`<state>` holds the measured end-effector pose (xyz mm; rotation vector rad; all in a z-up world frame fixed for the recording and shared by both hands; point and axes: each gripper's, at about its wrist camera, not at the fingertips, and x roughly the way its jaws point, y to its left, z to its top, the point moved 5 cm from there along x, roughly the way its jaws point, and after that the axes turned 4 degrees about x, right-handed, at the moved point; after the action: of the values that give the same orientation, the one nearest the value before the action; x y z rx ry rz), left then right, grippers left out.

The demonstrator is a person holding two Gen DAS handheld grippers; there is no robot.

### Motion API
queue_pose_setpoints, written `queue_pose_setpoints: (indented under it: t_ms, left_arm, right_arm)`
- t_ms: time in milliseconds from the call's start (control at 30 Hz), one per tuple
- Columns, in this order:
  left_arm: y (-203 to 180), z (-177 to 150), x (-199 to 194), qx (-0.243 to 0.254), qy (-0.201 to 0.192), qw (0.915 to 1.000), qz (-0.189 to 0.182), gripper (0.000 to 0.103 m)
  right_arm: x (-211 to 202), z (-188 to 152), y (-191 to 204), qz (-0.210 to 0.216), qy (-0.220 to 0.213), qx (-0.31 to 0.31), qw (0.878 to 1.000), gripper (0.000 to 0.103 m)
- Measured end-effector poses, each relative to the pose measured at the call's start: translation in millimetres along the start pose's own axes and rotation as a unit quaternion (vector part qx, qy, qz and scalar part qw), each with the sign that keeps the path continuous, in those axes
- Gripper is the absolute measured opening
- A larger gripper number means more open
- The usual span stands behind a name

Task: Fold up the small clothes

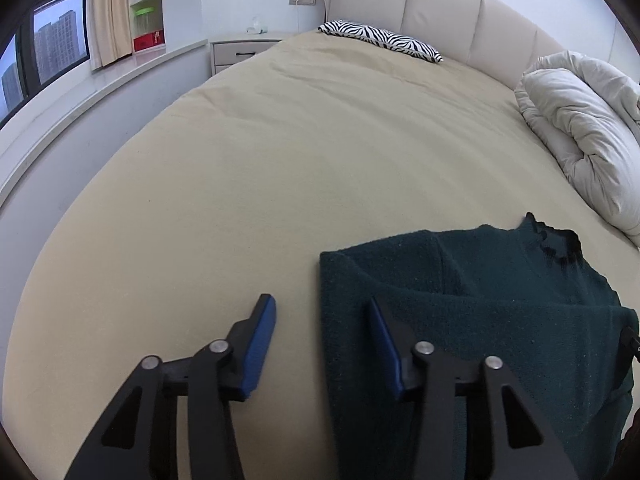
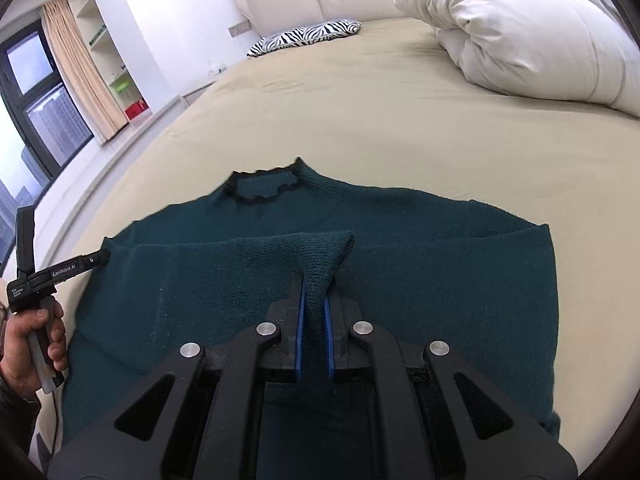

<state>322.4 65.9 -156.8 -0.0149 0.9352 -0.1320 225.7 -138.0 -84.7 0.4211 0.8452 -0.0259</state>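
My dark green sweater lies flat on the bed, black-trimmed collar pointing toward the headboard, one fold of knit drawn up across its middle. My right gripper is clamped on that raised fold. My left gripper hangs spread wide at the sweater's left edge, holding nothing. The hem is cut off below. A rolled white duvet and zebra pillow sit beyond.

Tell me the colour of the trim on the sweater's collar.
Black, a wavy edge on the dark green sweater; its collar shows best in the right wrist view.
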Motion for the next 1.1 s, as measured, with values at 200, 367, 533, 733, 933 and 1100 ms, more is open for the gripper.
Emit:
queue_pose_setpoints:
  t_ms: [200,367,533,733,933,1100]
  left_arm:
    - [0.1,7.1,2.5,0.017,0.004,0.9998,-0.003,0.01]
    - [3.3,2.0,6.8,0.013,-0.004,0.9999,0.0,0.01]
    - [-2.1,2.4,4.7,0.04,-0.011,0.999,0.019,0.014]
    - [3.7,-0.9,-38.3,0.036,-0.044,0.9975,0.042,0.022]
    - [-14.8,-28.3,-80.3,0.081,-0.066,0.9937,0.042,0.023]
    - [-18.6,-57.8,-45.9,0.111,-0.005,0.9919,0.061,0.024]
  right_arm:
    - [36.1,-14.7,-19.8,0.004,0.046,0.035,0.998,0.006]
    - [26.4,-10.4,-19.8,-0.013,0.025,0.041,0.999,0.006]
    - [39.1,-11.4,-29.7,0.004,0.044,0.067,0.997,0.007]
    - [13.4,-9.4,-27.4,-0.034,0.033,0.056,0.997,0.027]
    - [-22.8,-2.3,-17.5,-0.003,-0.023,0.063,0.998,0.033]
    - [21.0,-32.4,-6.7,-0.014,0.067,0.021,0.997,0.033]
